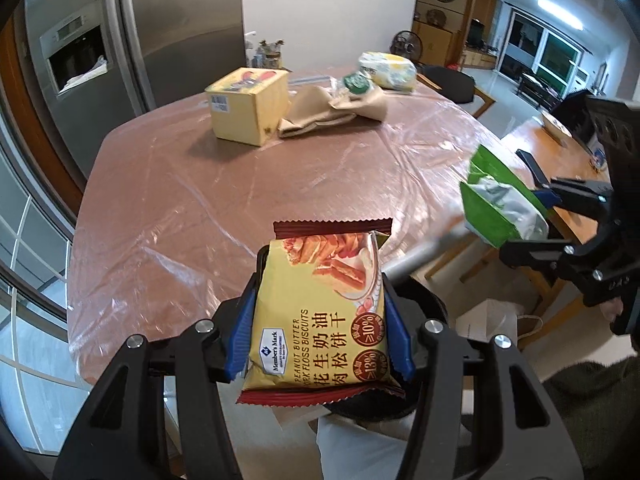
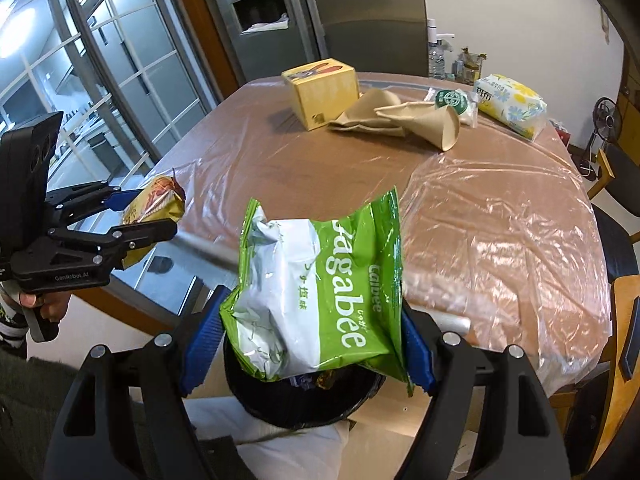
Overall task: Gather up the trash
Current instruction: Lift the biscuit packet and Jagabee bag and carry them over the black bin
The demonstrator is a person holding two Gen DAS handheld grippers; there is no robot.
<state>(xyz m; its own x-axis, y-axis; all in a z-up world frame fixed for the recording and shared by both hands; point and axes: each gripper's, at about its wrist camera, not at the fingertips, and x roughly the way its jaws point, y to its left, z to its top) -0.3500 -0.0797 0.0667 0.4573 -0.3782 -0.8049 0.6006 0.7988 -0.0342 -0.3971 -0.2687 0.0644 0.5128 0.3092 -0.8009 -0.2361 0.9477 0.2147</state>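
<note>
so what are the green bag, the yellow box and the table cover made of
Green bag: looks like glossy plastic film with a silvery lining, crinkled and shiny.
Yellow box: likely printed cardboard, matte, with crisp folded edges.
Table cover: thin clear plastic sheet, wrinkled and glinting, the brown top showing through.

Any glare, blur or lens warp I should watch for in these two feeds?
Left wrist view: fisheye bends the fridge; biscuit pack sharp, green bag slightly blurred. Right wrist view: glare on the table's plastic sheet; green bag readable, bin in shadow.
</note>
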